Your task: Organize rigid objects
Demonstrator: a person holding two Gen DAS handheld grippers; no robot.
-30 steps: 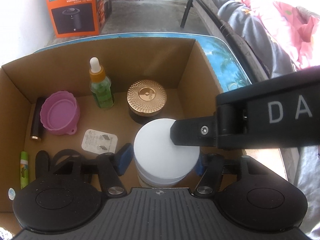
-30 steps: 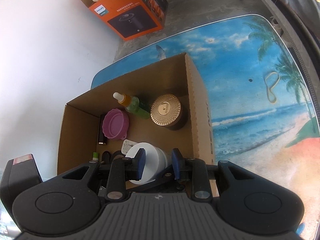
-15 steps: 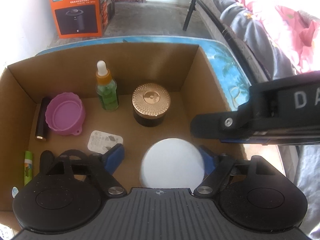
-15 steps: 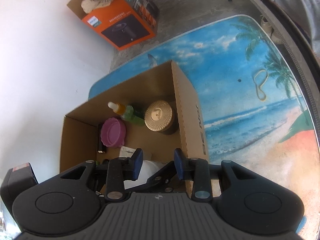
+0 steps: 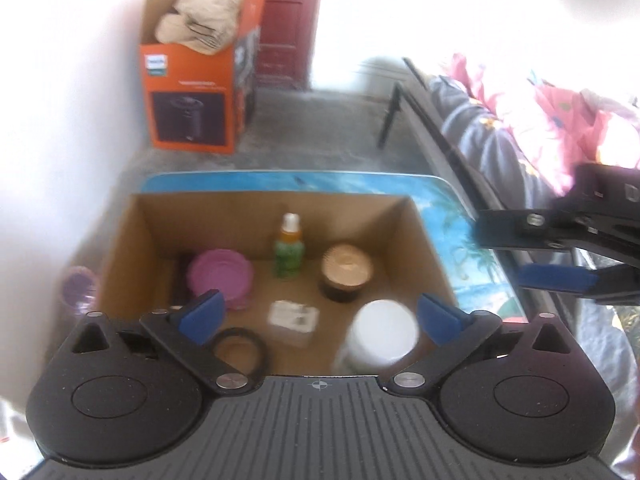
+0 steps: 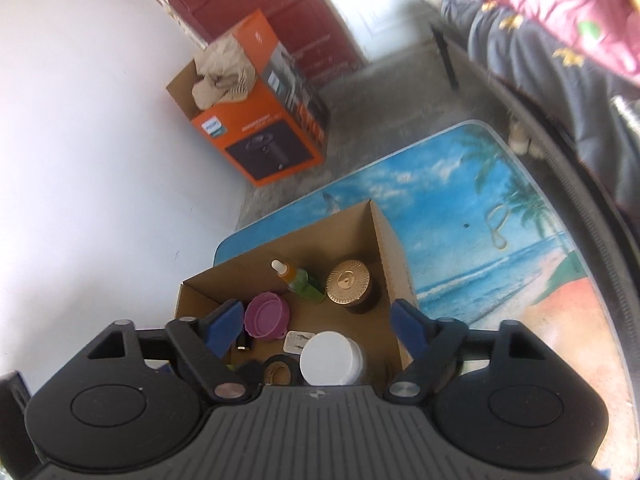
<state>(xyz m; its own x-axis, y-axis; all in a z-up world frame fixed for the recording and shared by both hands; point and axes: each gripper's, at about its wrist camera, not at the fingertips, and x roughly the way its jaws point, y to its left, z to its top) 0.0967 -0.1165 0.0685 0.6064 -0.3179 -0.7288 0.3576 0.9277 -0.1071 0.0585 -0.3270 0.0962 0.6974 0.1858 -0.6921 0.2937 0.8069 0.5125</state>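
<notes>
Standing upright in the open brown cardboard box (image 6: 390,240), near its right wall: round white plastic lidded jar (image 6: 330,358). Probably light, stiff, slippery; best pinched across the lid. Left gripper (image 5: 318,318) and right gripper (image 6: 320,330) just opened wide, clamping nothing.

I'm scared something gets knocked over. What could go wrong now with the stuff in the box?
The dropper bottle stands tall and thin beside the gold-lidded jar; a bump could tip it. The cardboard box is already crowded, so squeezing in another thing may shove the white jar or pink cup. Both grippers hang open right above it and might clip the rim.
</notes>
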